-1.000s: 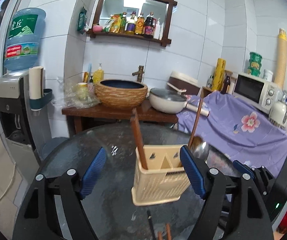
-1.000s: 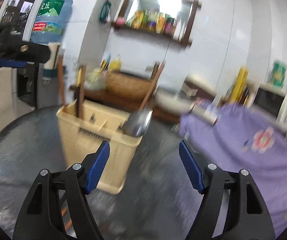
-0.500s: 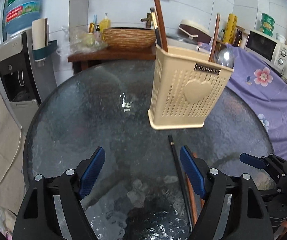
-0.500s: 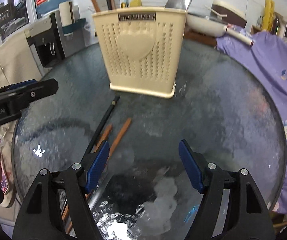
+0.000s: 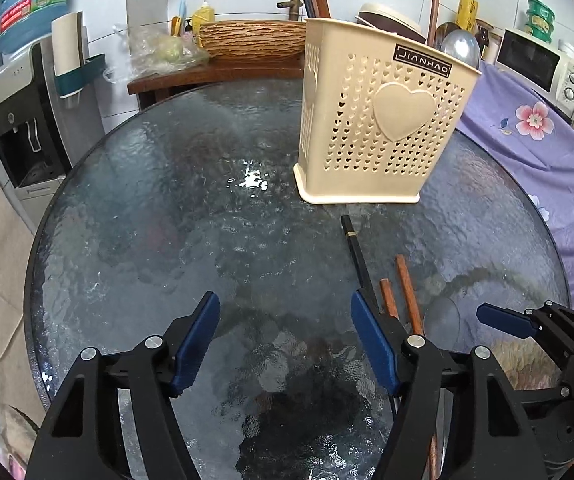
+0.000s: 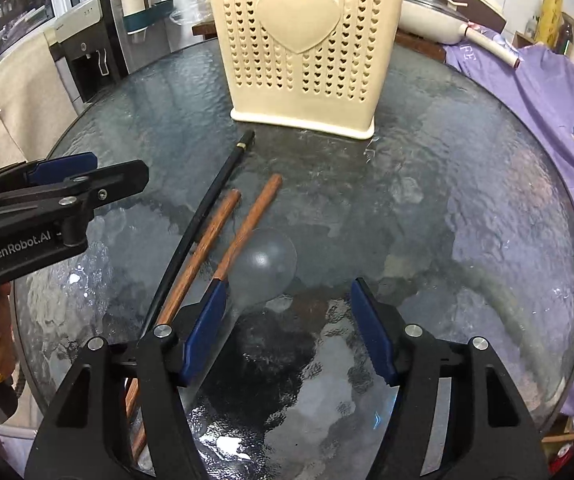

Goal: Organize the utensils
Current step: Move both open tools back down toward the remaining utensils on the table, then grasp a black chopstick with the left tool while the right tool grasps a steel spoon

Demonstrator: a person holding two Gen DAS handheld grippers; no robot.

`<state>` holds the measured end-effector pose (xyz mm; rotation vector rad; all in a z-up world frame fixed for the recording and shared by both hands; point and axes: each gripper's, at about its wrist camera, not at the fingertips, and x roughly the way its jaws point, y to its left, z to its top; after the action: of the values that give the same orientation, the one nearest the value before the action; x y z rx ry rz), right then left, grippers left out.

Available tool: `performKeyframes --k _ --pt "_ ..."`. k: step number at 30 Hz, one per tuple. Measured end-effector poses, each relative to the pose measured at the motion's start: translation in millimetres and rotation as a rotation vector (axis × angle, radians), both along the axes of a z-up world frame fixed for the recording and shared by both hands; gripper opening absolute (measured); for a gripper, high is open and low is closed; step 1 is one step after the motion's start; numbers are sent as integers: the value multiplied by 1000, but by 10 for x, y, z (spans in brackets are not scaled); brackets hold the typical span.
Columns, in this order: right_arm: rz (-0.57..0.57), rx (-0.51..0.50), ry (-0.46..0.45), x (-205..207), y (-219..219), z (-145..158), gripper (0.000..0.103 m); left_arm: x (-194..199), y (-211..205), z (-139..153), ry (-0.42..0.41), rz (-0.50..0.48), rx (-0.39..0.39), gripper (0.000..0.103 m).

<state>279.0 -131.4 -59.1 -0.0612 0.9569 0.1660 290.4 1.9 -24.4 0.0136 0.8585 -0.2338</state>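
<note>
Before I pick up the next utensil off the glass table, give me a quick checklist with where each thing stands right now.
1. Utensils still loose on the glass table: black chopstick, two brown chopsticks and a spoon lie flat. Ok.
2. Right gripper empty: jaws are closing with nothing pressed between the pads; the spoon bowl lies just ahead. Ok.
3. Left gripper empty: jaws closing over bare glass, the chopsticks off to its right. Ok.
4. Cream utensil holder upright and unblocked. Ok.
5. Free room inside the holder: it already holds utensils, but its inside is not visible. Cannot tell.
6. The two grippers stand apart. Ok.
</note>
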Motion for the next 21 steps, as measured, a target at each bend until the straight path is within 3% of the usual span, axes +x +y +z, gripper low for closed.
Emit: performKeyframes --k 7,9,13,17,21 --pt "-4 -15 2 28 58 -5 64 41 -58 -12 7 -14 11 65" --pt "-14 -10 3 68 44 0 64 76 -90 -25 14 -24 19 57" --pt "-24 -2 12 122 41 14 64 199 -137 -51 40 -28 6 53" --pt "-31 -18 10 129 90 21 59 335 -238 -36 54 -35 -8 50" --pt "-34 -20 10 121 93 27 49 492 -388 -69 63 -38 27 44"
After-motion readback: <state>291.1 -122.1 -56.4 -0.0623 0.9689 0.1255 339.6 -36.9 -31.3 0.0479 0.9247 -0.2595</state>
